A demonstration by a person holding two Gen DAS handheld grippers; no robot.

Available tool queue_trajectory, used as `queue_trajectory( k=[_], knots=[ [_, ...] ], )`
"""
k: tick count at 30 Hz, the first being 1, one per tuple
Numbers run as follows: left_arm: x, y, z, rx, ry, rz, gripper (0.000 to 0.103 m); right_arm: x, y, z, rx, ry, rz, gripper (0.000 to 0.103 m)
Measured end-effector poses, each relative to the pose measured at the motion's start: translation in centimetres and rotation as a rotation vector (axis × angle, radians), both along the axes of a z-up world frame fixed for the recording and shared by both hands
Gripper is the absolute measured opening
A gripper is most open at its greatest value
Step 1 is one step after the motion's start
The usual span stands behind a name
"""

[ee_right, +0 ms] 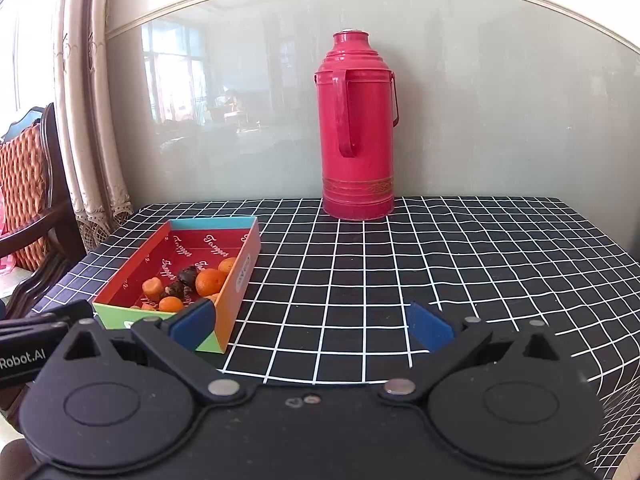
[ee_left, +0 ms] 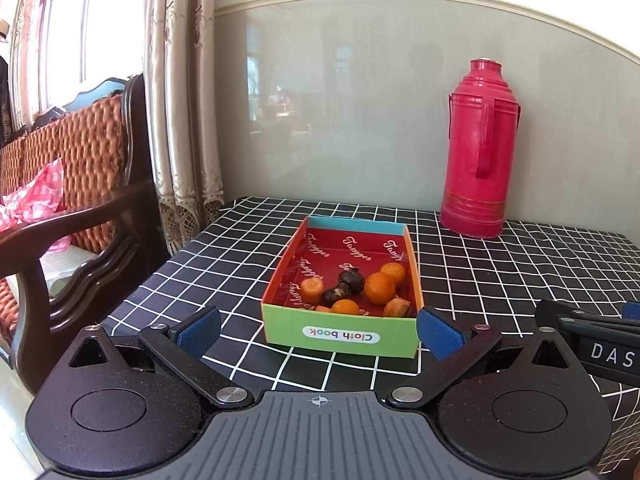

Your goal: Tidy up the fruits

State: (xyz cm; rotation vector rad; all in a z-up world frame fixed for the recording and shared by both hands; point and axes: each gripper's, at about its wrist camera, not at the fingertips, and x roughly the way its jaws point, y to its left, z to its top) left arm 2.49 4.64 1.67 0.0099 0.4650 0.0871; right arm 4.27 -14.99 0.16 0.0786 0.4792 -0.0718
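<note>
A shallow cardboard box point(ee_left: 340, 334) with a red inside and a green "Cloth book" front wall sits on the black checked tablecloth point(ee_left: 240, 248). Inside lie several small oranges point(ee_left: 379, 288), carrot pieces point(ee_left: 311, 289) and dark brown fruits point(ee_left: 351, 281). My left gripper point(ee_left: 319, 330) is open and empty, just in front of the box's near wall. My right gripper point(ee_right: 314, 324) is open and empty, to the right of the box point(ee_right: 236, 276), over bare cloth. The oranges point(ee_right: 210, 282) also show in the right wrist view.
A tall red thermos point(ee_left: 480, 148) stands at the back against the wall, also in the right wrist view point(ee_right: 357, 128). A wooden sofa point(ee_left: 80, 216) with woven cushions stands left of the table. The table's left edge is close to the box.
</note>
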Motion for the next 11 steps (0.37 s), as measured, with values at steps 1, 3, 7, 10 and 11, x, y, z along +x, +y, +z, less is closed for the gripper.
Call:
queue_trajectory(
  k=[1,3,7,10,11],
  knots=[
    [-0.09,-0.01,0.02,0.003,-0.007,0.003,0.103,-0.01,0.01,0.02,-0.003,0.000,0.000,0.097],
    [-0.25,-0.04,0.13,0.007,-0.021,0.008,0.103,-0.07,0.07,0.03,-0.007,-0.002,-0.002,0.097],
    [-0.49,-0.16,0.51,0.017,-0.035,0.009,0.103,-0.14,-0.10,0.18,-0.001,-0.006,-0.007,0.097],
    [-0.70,-0.26,0.80,0.020,-0.040,0.005,0.103,-0.23,-0.17,0.35,0.003,-0.011,-0.009,0.097],
    [-0.79,-0.28,0.90,0.021,-0.041,0.009,0.103,-0.25,-0.17,0.39,0.004,-0.012,-0.008,0.097]
  ],
)
